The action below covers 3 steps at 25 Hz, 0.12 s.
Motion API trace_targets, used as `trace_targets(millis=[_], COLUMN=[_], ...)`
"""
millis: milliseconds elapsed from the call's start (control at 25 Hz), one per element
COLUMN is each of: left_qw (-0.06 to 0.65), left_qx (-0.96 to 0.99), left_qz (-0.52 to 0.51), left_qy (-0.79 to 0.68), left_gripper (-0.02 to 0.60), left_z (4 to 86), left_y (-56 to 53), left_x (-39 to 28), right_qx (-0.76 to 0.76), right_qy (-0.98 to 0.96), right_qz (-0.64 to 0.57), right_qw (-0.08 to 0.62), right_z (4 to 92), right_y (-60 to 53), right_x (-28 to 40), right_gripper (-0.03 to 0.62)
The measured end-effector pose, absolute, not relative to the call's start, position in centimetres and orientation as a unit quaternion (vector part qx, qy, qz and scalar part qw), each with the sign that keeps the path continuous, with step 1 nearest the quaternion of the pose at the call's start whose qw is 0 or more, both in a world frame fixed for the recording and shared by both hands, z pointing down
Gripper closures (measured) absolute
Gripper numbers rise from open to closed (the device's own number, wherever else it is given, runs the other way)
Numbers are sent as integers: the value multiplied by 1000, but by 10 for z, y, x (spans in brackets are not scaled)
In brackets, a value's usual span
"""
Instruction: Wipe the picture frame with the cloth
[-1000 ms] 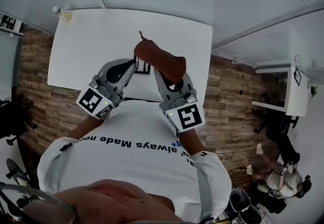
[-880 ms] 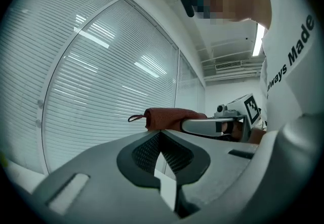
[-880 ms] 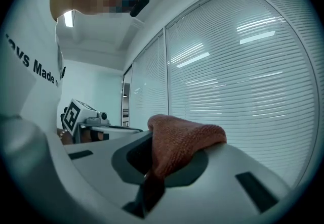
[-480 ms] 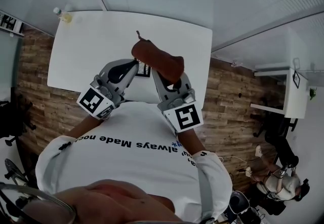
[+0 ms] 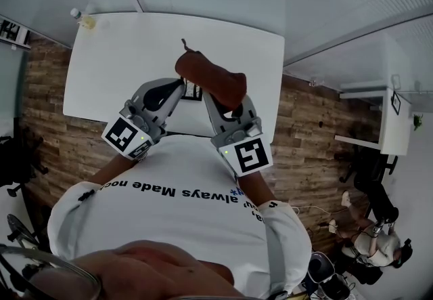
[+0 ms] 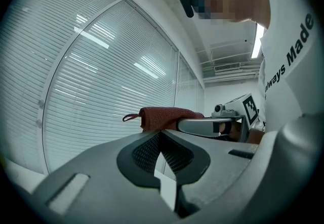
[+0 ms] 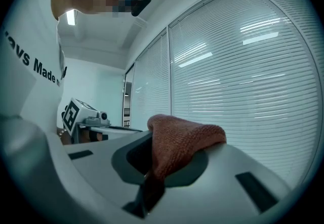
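My left gripper (image 5: 180,87) is shut on a small black picture frame (image 5: 193,93), held above the white table's near edge. In the left gripper view only a thin pale edge of the frame (image 6: 167,187) shows between the left gripper (image 6: 161,156) jaws. My right gripper (image 5: 215,97) is shut on a red-brown cloth (image 5: 208,76), which is bunched over its tips and lies across the frame's top. The right gripper view shows the cloth (image 7: 179,142) bulging out of the right gripper (image 7: 161,165), with the frame (image 7: 119,128) edge-on and the left gripper (image 7: 81,115) beyond it.
The white table (image 5: 128,55) stretches ahead, with a small object (image 5: 81,17) at its far left corner. Wood flooring surrounds it. Another white desk (image 5: 385,122) and a seated person (image 5: 375,241) are to the right. Glass walls with blinds stand behind the table.
The cloth and the right gripper have shifted slightly left and away along the frame. The left gripper has hardly moved.
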State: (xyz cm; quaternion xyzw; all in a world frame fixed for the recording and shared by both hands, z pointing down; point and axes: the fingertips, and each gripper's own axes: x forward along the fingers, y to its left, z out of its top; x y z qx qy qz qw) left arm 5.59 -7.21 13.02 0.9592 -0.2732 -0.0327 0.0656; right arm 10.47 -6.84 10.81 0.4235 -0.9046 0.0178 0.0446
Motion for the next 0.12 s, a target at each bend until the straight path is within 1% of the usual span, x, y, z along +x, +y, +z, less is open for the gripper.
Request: trace_targets(millis=[120], left_qw=[67], left_qx=[959], left_qz=[-33], left_qy=[-273], left_gripper=[580], left_z=[132], left_y=[-74], left_x=[51], right_qx=[424], right_qy=[-904], right_qz=[17], right_qw=[46], right_z=[110], right_y=[-70], right_x=[100], right_gripper=[566])
